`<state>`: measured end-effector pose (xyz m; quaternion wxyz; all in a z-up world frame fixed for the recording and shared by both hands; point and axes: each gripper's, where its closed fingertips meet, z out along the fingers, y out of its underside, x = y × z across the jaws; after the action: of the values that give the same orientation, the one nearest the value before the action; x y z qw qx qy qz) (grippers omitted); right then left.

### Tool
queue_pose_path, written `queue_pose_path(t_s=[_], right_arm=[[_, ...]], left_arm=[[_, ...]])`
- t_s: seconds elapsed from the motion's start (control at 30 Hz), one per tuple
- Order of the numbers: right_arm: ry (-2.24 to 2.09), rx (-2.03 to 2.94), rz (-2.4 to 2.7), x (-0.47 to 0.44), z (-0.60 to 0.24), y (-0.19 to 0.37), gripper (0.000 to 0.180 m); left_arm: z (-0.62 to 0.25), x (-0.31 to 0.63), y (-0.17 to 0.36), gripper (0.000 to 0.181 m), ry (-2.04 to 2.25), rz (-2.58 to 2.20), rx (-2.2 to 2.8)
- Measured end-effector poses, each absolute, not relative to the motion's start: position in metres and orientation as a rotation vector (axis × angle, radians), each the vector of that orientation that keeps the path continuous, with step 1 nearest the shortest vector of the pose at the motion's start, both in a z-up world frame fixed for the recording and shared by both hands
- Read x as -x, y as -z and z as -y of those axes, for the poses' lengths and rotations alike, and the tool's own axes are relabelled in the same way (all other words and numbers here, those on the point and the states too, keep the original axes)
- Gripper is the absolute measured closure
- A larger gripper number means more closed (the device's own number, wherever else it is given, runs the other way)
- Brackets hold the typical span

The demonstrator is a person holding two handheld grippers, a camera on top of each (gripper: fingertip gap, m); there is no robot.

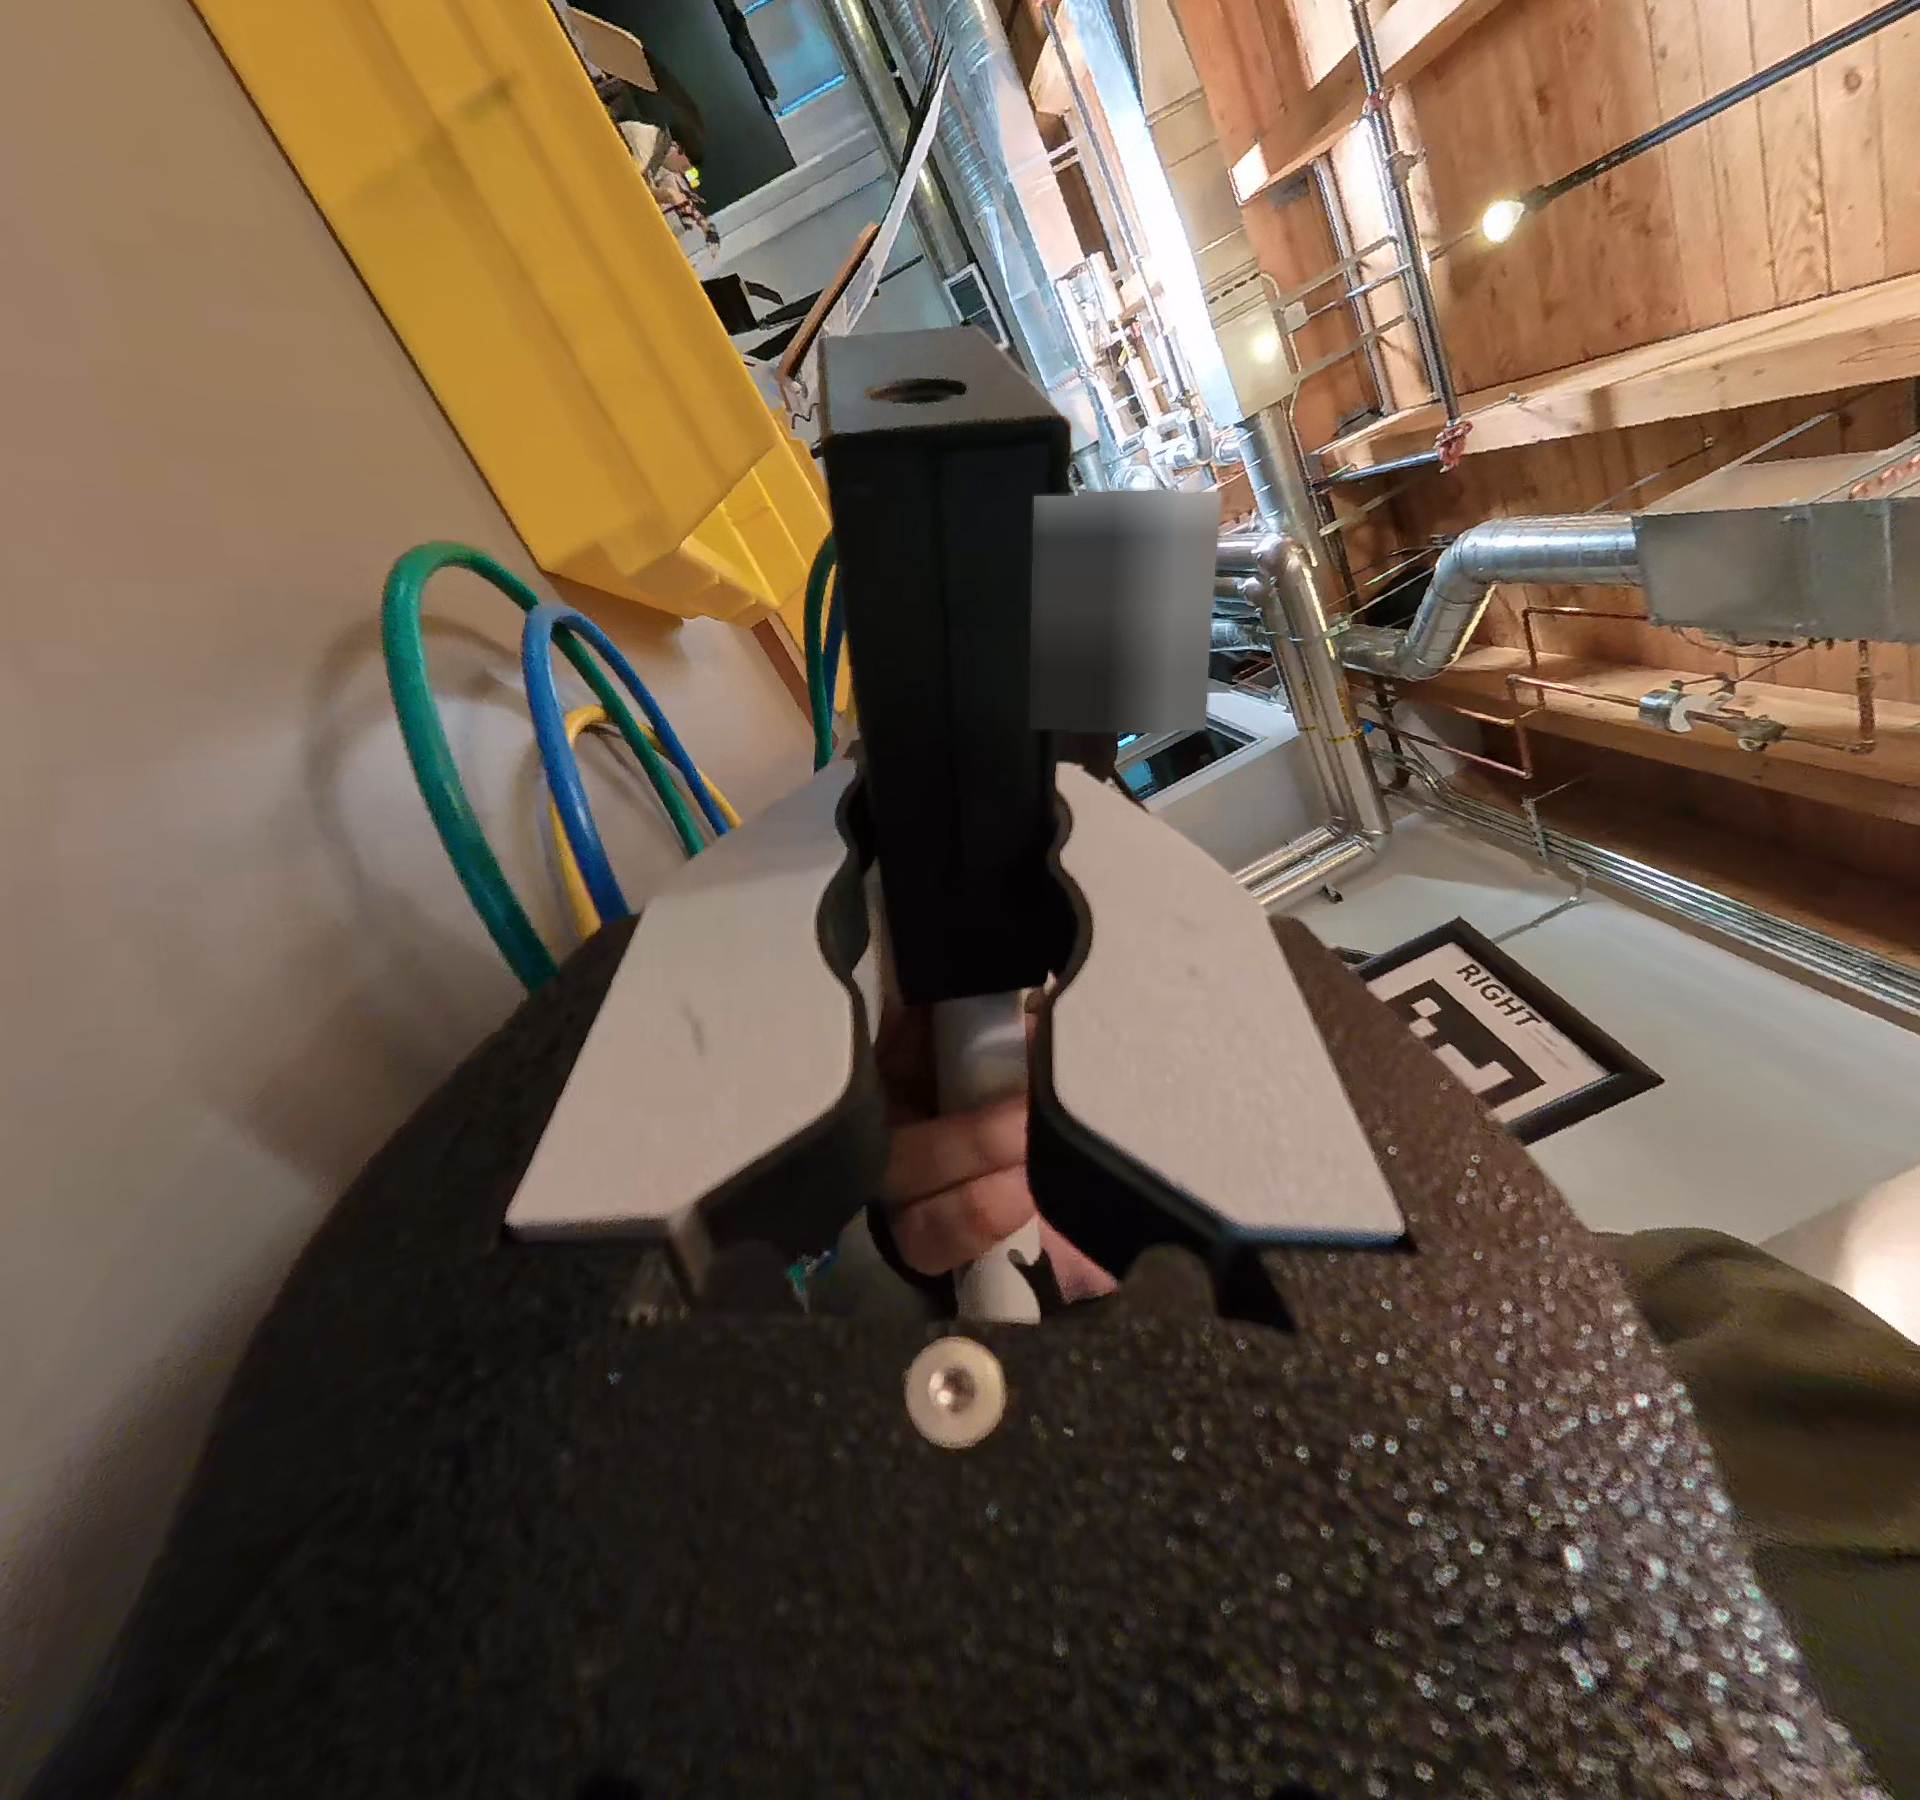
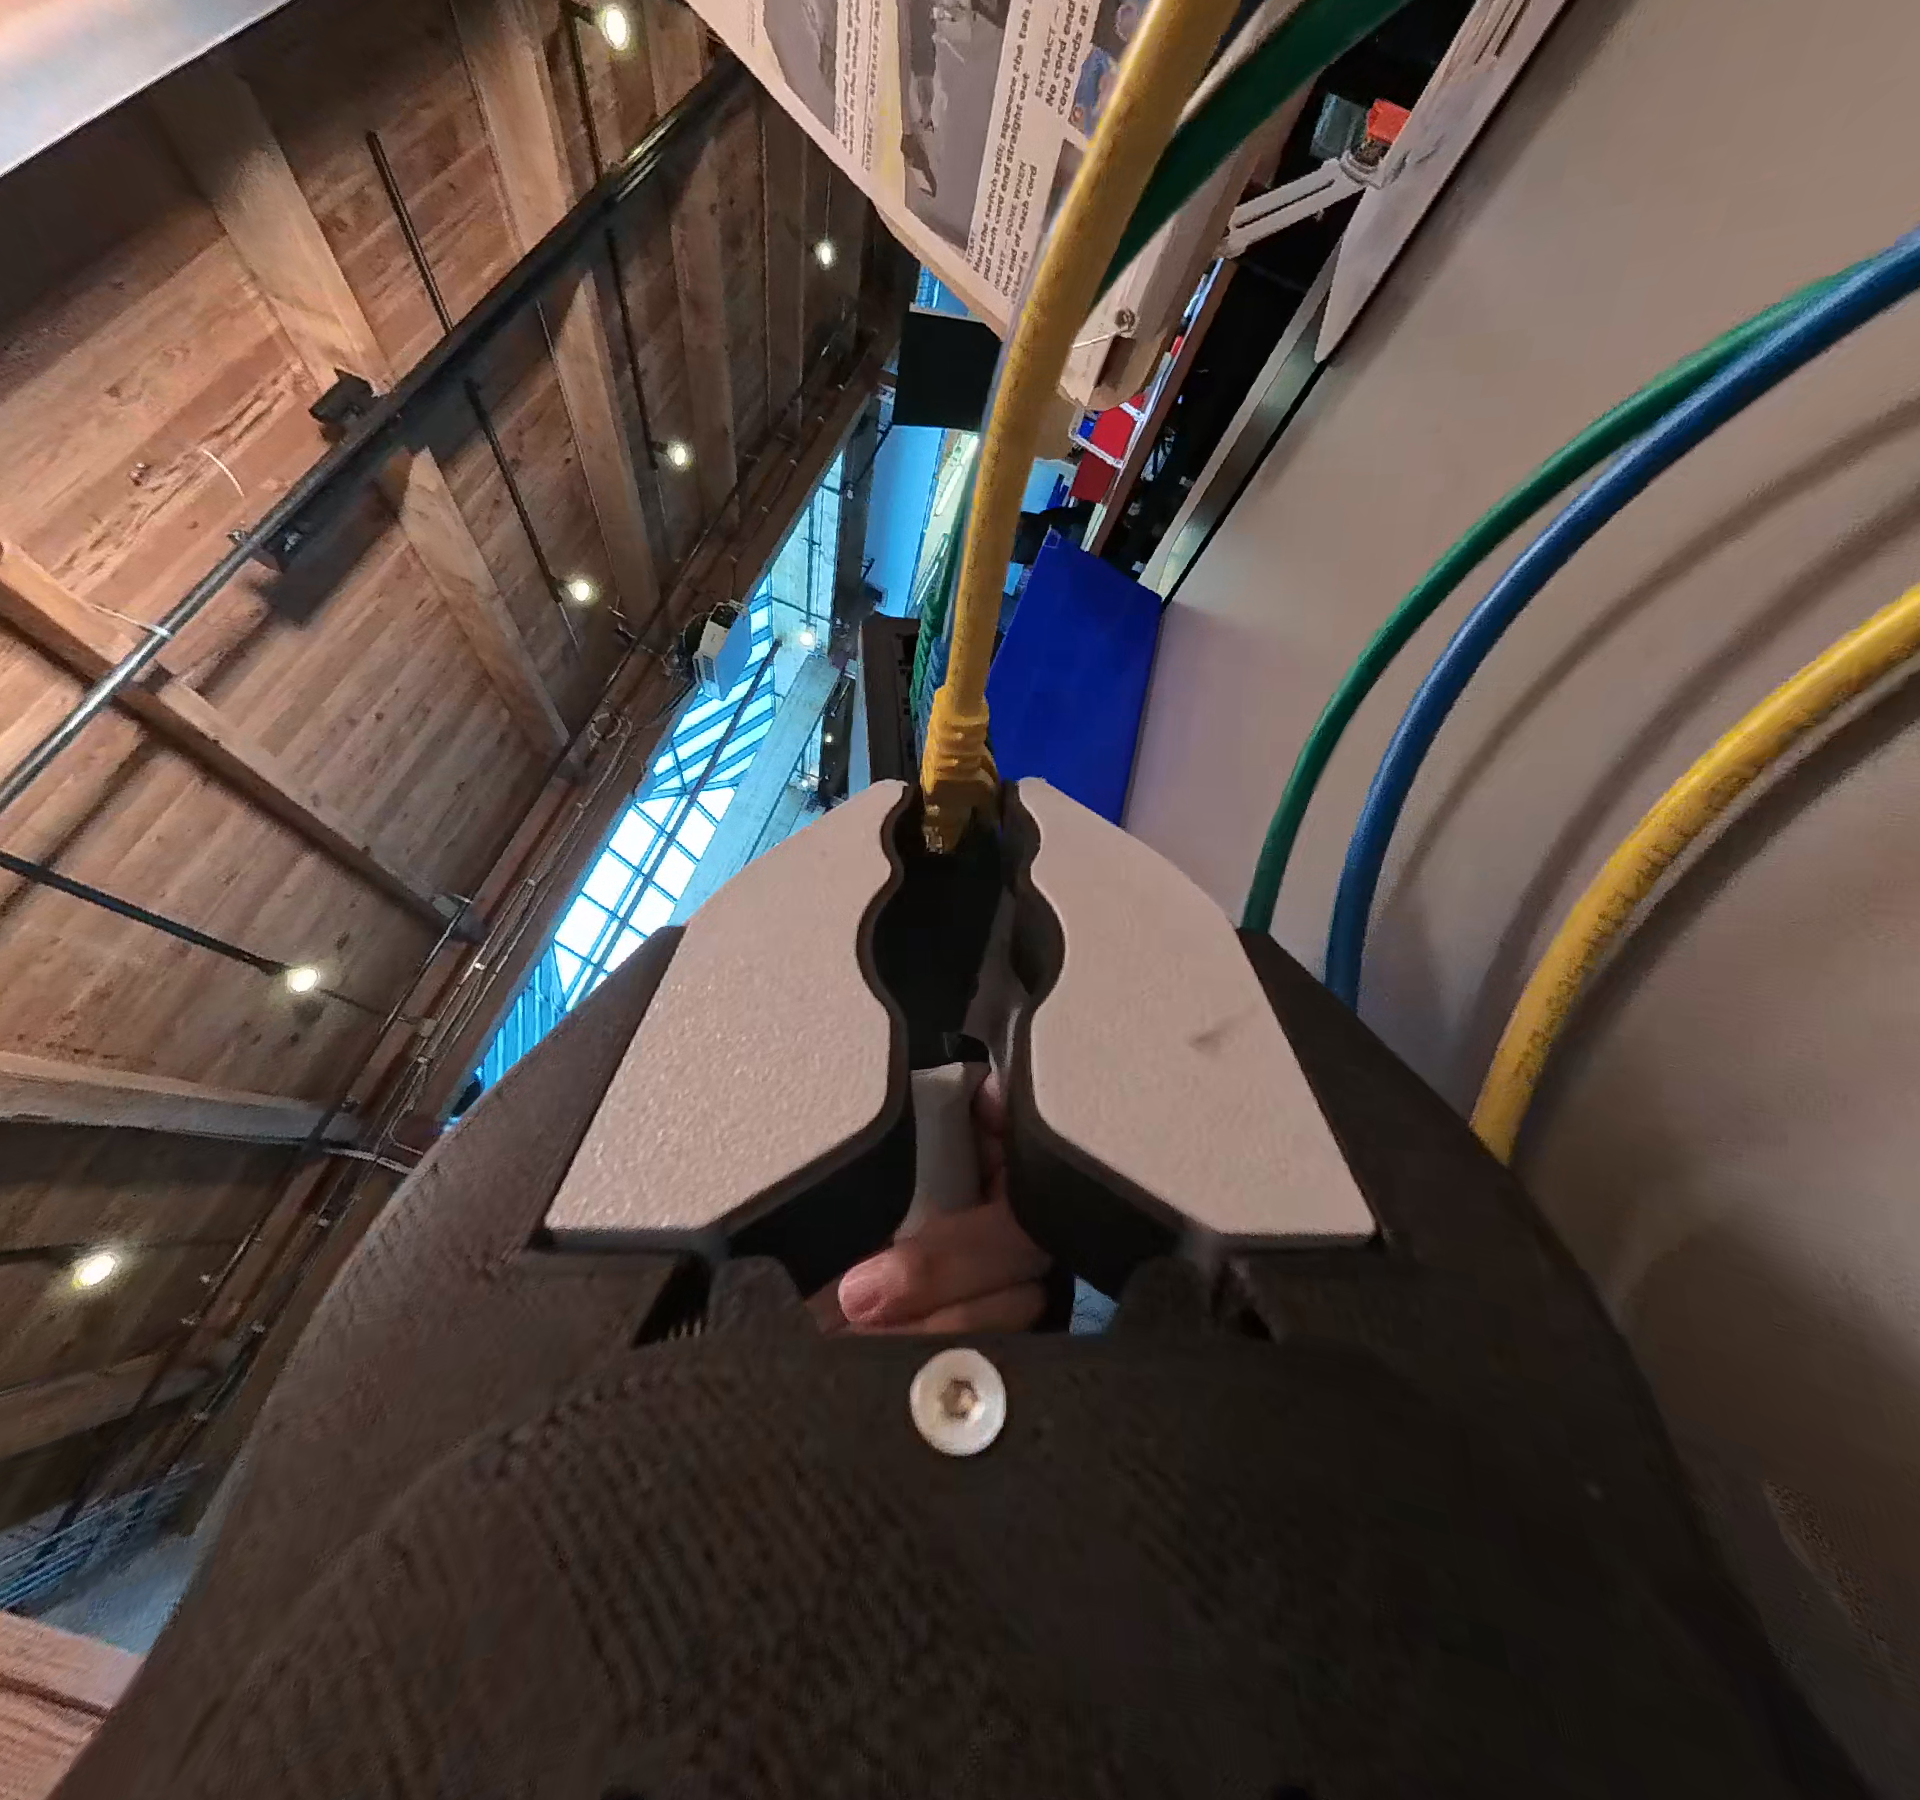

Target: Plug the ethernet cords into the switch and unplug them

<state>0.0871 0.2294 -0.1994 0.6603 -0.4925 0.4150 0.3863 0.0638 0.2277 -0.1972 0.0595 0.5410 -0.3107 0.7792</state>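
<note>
Left gripper [image 1: 956, 877] clamps the black switch [image 1: 951, 670], its long body running straight out from the jaws. Right gripper [image 2: 961, 836] pinches the yellow cord's plug [image 2: 954, 763] at its tips, cable trailing forward. Spare cords [image 1: 499, 742] loop left. Whether plug and port line up, I can't tell.

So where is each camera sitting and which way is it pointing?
Left wrist view: on the left gripper, tilted toward the wooden ceiling; jaws clamp the black switch; fingers and a sleeve show.
Right wrist view: on the right gripper, also tilted upward; jaws grip the yellow cord's plug; fingers show.
Shared: green, blue and yellow cord loops on the beige tabletop.
</note>
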Motion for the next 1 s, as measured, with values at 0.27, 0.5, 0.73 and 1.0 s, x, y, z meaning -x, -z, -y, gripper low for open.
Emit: queue_pose_path(t_s=[0.27,0.5,0.73,1.0], right_arm=[[-0.945,1.045,-1.010,-0.0859,-0.2308,0.1964,0.165],[-0.939,1.023,-1.009,-0.0875,-0.2293,0.1990,0.165],[-0.959,1.021,-1.000,-0.0878,-0.2315,0.2035,0.165],[-0.937,1.051,-1.015,-0.0879,-0.2329,0.2006,0.165]], left_arm=[[-0.2293,-0.0648,0.1935,0.153,-2.451,0.943,-1.666],[-0.2280,-0.0671,0.1960,0.153,-2.446,0.908,-1.667],[-0.2285,-0.0684,0.2007,0.153,-2.427,0.930,-1.700],[-0.2298,-0.0681,0.1980,0.153,-2.480,0.939,-1.700]])
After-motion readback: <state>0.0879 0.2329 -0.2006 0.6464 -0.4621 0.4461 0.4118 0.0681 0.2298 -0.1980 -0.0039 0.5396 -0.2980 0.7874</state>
